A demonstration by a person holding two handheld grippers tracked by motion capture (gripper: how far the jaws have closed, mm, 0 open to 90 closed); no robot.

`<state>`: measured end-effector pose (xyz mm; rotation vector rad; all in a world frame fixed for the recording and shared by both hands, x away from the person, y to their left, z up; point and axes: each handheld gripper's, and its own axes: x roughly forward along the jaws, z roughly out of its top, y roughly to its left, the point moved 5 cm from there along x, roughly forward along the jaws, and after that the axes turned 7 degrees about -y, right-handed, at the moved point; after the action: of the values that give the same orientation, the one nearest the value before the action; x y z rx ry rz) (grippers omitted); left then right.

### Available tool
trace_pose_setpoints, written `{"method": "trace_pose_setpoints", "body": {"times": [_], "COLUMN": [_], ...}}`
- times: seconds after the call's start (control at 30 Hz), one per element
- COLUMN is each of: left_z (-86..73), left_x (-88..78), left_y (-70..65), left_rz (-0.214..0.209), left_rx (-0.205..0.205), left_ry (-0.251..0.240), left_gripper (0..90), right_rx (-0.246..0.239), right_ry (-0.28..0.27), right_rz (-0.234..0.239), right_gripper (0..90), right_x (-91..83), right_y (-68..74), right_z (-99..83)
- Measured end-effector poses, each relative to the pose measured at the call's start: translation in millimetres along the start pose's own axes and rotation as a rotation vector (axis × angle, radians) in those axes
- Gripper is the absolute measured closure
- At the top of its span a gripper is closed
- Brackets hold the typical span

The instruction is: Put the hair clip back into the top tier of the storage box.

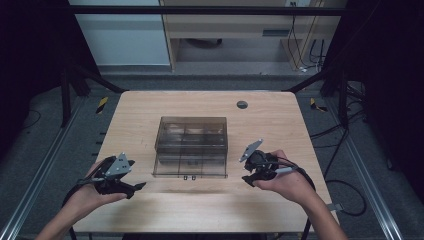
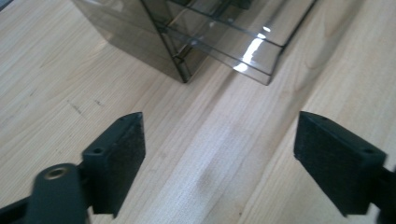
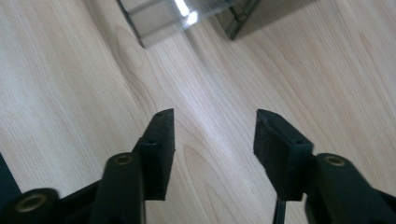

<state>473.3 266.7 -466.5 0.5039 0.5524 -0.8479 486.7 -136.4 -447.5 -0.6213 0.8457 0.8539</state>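
Observation:
A smoky see-through plastic box (image 1: 191,136) stands mid-table, its front flap (image 1: 190,169) folded down flat on the wood. My left gripper (image 1: 136,188) is held low at the front left, jaws pointing toward the box. In the left gripper view the left gripper (image 2: 218,122) is open over bare wood, with a corner of the box (image 2: 140,42) ahead. My right gripper (image 1: 248,179) sits at the front right of the box. Its own view shows the right gripper (image 3: 212,115) open with nothing between the pads and the flap (image 3: 159,18) beyond.
The wooden table (image 1: 150,215) has a round grey cable hole (image 1: 242,104) near its far edge. Black frame posts and cables (image 1: 345,195) stand on the floor around it. A strip of bare wood lies between the box and the front edge.

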Motion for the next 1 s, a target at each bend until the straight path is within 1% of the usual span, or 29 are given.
{"method": "trace_pose_setpoints", "body": {"times": [0.03, 0.07, 0.1, 0.13, 0.17, 0.2, 0.23, 0.27, 0.3, 0.33, 0.37, 0.4, 0.43, 0.47, 0.5, 0.53, 0.57, 0.63, 0.67, 0.7, 0.8, 0.83, 0.87, 0.9, 0.93, 0.97, 1.0], "left_z": [-1.1, -2.5, -4.6, -7.4, -7.4, -11.0, -11.0, -13.2, -16.0, -18.3, -20.4, -22.1, -23.2, -23.4, -23.4, -23.3, -23.3, -25.1, -26.6, -29.8, -33.4, -36.0, -36.0, -37.2, -38.8, -40.6, -42.2], "left_x": [0.4, 0.7, 1.1, 2.2, 2.2, 3.8, 3.8, 5.0, 6.0, 7.3, 8.1, 8.8, 10.1, 10.6, 10.2, 9.2, 9.2, 8.7, 8.5, 8.2, 6.4, 2.4, 2.4, 0.7, -0.5, -1.5, -2.4], "left_y": [0.7, 1.6, 2.8, 3.0, 3.0, 3.9, 3.9, 4.6, 5.9, 7.1, 8.4, 9.7, 10.2, 10.3, 10.9, 12.0, 12.0, 12.7, 12.5, 12.4, 13.1, 14.2, 14.2, 14.4, 14.3, 14.1, 14.5], "left_rz": [0.004, 0.01, 0.022, 0.03, 0.03, 0.047, 0.047, 0.066, 0.08, 0.09, 0.097, 0.106, 0.11, 0.113, 0.112, 0.121, 0.121, 0.138, 0.142, 0.144, 0.152, 0.169, 0.169, 0.175, 0.176, 0.171, 0.173], "left_rx": [-0.004, -0.007, -0.007, -0.025, -0.025, -0.033, -0.033, -0.028, -0.019, -0.025, -0.035, -0.047, -0.075, -0.089, -0.097, -0.114, -0.114, -0.123, -0.124, -0.135, -0.142, -0.13, -0.13, -0.128, -0.128, -0.134, -0.146], "left_ry": [-0.002, -0.006, -0.007, -0.022, -0.022, -0.04, -0.04, -0.044, -0.036, -0.037, -0.043, -0.05, -0.07, -0.082, -0.09, -0.112, -0.112, -0.121, -0.122, -0.127, -0.121, -0.112, -0.112, -0.111, -0.11, -0.108, -0.111], "left_gripper": [12.0, 12.0, 10.8, 9.4, 9.3, 9.3, 9.3, 9.2, 8.7, 8.2, 8.2, 8.2, 8.1, 7.3, 7.3, 6.6, 6.6, 6.6, 6.6, 6.6, 6.6, 6.6, 6.6, 6.6, 6.6, 6.6, 6.6], "right_rx": [0.01, 0.01, 0.021, 0.047, 0.047, 0.071, 0.087, 0.106, 0.123, 0.134, 0.134, 0.143, 0.164, 0.188, 0.188, 0.202, 0.202, 0.212, 0.219, 0.231, 0.25, 0.259, 0.259, 0.279, 0.279, 0.284, 0.297], "right_ry": [-0.016, -0.016, -0.022, -0.02, -0.02, -0.02, -0.019, -0.013, -0.011, -0.01, -0.01, -0.012, -0.004, 0.002, 0.002, 0.011, 0.011, 0.018, 0.03, 0.053, 0.096, 0.102, 0.102, 0.117, 0.117, 0.13, 0.157], "right_rz": [-0.023, -0.023, -0.029, -0.046, -0.046, -0.06, -0.064, -0.07, -0.078, -0.083, -0.083, -0.085, -0.085, -0.087, -0.087, -0.082, -0.082, -0.087, -0.091, -0.101, -0.107, -0.105, -0.105, -0.098, -0.098, -0.096, -0.102], "right_gripper": [40.1, 40.1, 38.4, 33.4, 33.4, 31.2, 30.0, 27.9, 27.1, 26.9, 26.9, 25.2, 23.1, 22.0, 22.0, 17.5, 17.5, 24.4, 28.6, 38.7, 51.5, 54.5, 54.5, 58.8, 58.8, 61.1, 64.5], "right_x": [-1.4, -1.4, -1.9, -2.6, -2.6, -3.3, -3.7, -4.3, -4.8, -5.6, -5.6, -6.2, -6.5, -6.8, -6.8, -6.5, -6.5, -6.7, -6.6, -5.8, -3.7, -2.8, -2.8, -0.8, -0.8, 0.3, 2.7], "right_y": [-4.0, -4.0, -6.1, -10.1, -10.1, -14.7, -16.8, -19.2, -21.7, -23.7, -23.7, -25.9, -28.1, -31.8, -31.8, -35.2, -35.2, -38.5, -40.5, -43.1, -47.4, -48.4, -48.4, -50.9, -50.9, -52.1, -54.5], "right_z": [-4.6, -4.6, -7.3, -14.2, -14.2, -21.8, -25.8, -29.7, -33.4, -36.9, -36.9, -40.2, -43.7, -50.3, -50.3, -56.9, -56.9, -62.3, -66.1, -71.5, -80.2, -82.3, -82.3, -86.7, -86.7, -89.2, -93.9]}}
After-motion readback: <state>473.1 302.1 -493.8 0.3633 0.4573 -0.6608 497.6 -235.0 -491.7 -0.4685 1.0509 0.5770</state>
